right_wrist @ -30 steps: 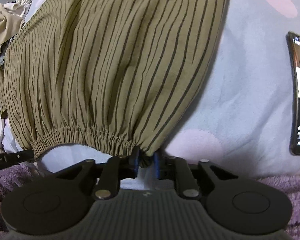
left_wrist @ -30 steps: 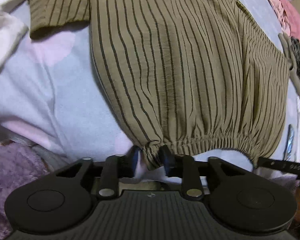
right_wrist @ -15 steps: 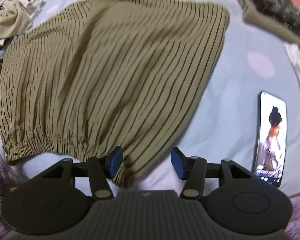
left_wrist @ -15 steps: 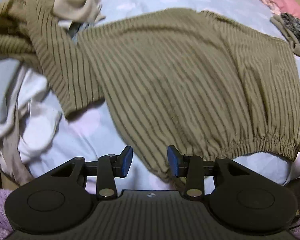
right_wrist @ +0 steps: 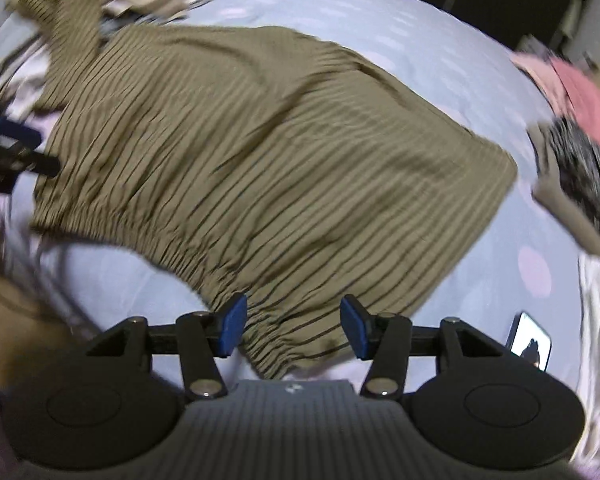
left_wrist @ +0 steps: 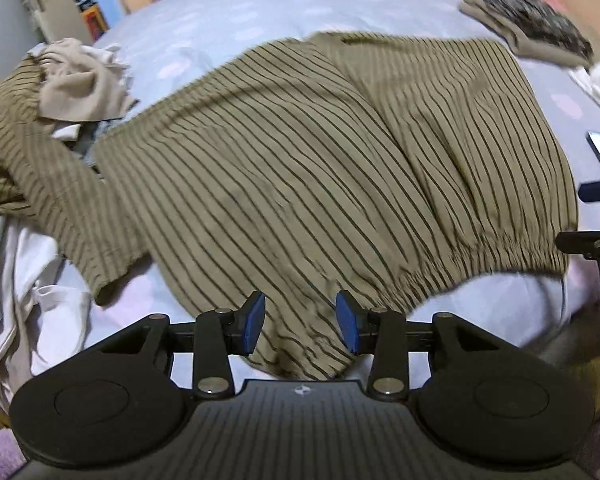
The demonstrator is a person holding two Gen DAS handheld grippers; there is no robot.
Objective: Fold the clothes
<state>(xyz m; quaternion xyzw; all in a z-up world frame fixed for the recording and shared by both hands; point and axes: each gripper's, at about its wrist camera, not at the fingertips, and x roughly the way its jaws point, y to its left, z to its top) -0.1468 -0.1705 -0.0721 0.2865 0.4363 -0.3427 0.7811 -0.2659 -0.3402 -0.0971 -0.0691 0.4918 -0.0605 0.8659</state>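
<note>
An olive top with thin dark stripes (left_wrist: pixel 320 168) lies spread flat on the pale blue bed, its elastic hem toward me. It also shows in the right wrist view (right_wrist: pixel 268 168). My left gripper (left_wrist: pixel 300 322) is open above the hem's left corner and holds nothing. My right gripper (right_wrist: pixel 292 324) is open above the hem's right corner and holds nothing. The cloth lies below both jaws, not pinched. The right gripper's fingers show at the right edge of the left wrist view (left_wrist: pixel 596 240).
A pile of beige, white and striped clothes (left_wrist: pixel 60 92) lies at the far left. A dark speckled and tan folded garment (left_wrist: pixel 532 28) and pink clothes (right_wrist: pixel 580 88) lie at the far right. A lit phone (right_wrist: pixel 531 340) lies on the bed (left_wrist: pixel 228 28) near right.
Both grippers were shut on the hem corners a second ago. They opened, let the top drop flat, and have pulled back and up.
</note>
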